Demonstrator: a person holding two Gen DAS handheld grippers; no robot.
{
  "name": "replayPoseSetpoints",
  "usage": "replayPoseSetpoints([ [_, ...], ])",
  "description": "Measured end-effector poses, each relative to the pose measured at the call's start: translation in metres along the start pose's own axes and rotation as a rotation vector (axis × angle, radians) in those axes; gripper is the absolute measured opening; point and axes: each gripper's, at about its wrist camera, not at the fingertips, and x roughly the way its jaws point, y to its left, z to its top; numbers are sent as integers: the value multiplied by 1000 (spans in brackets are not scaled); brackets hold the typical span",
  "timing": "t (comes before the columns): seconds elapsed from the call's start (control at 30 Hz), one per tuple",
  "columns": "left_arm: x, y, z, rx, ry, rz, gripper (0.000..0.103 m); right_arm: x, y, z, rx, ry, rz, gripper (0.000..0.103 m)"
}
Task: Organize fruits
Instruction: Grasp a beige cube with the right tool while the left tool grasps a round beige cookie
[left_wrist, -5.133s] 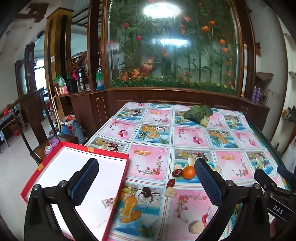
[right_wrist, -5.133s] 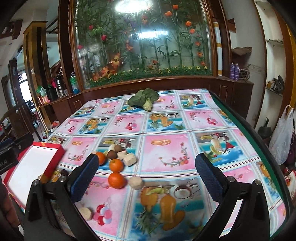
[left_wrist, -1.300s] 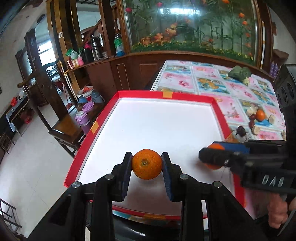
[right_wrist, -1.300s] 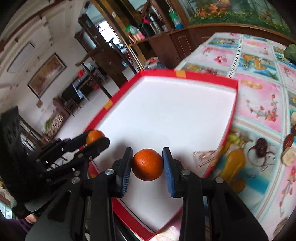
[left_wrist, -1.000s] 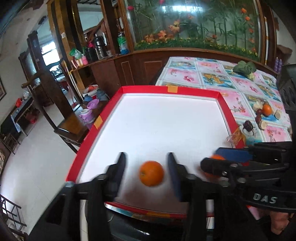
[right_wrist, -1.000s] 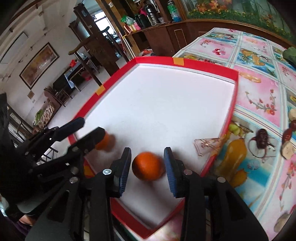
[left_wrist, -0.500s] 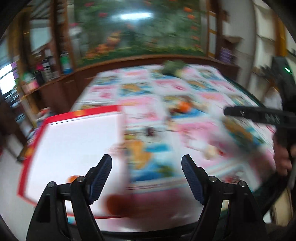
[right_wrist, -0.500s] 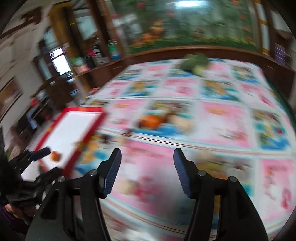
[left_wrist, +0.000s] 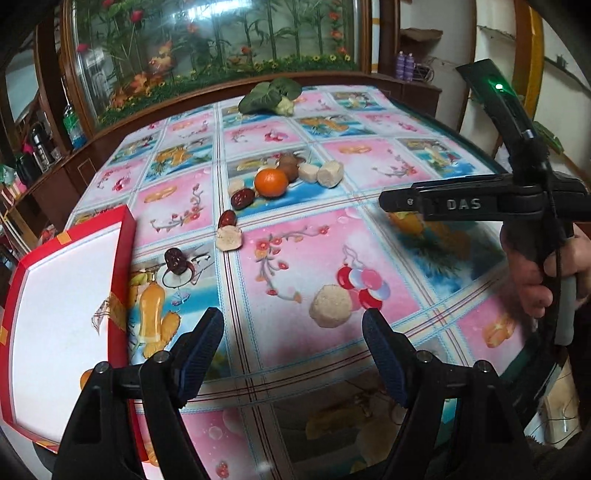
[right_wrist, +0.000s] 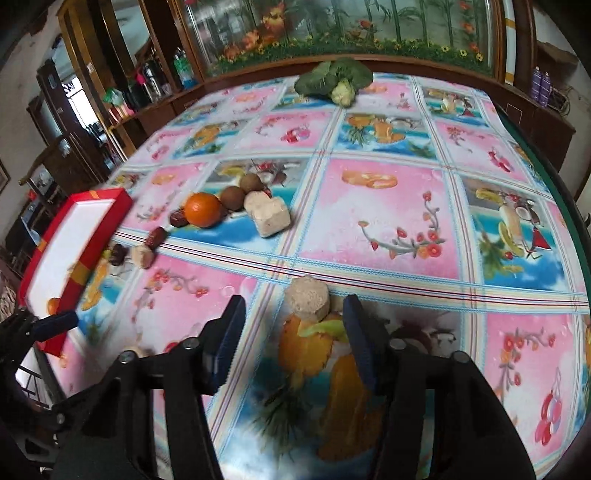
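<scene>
We've got both grippers, left (left_wrist: 291, 339) and right (right_wrist: 293, 328), fingers spread apart and empty, over the desk (right_wrist: 388, 221); round orange fruit (right_wrist: 202, 209) sits near the red-rimmed white tray (left_wrist: 55, 295).

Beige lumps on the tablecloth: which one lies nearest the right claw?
The lone beige lump just ahead of the open right claw; the others lie farther off, near the orange.

We can read only one word. It is "DAS", in pale raised letters on the long black plastic arm of the right gripper (left_wrist: 463, 204), seen on the right side of the left wrist view. A hand (left_wrist: 543, 273) holds that gripper by its handle just below the word. We see bottles and packets on the far brown wooden shelf (right_wrist: 147, 92), but their labels are too small and blurry to read.
</scene>
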Motion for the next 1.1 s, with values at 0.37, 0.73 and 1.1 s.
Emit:
replayPoseSetpoints([
  [0.37,22,-11,4,11,74,-38,65,17,-9,13,34,-13,32,29],
  [0.73,34,-12,11,-4,86,-37,46,2,-29,20,127,-81,106,29],
  [1.1,32,-10,11,-14,55,-66,28,0,-30,20,116,-112,94,29],
])
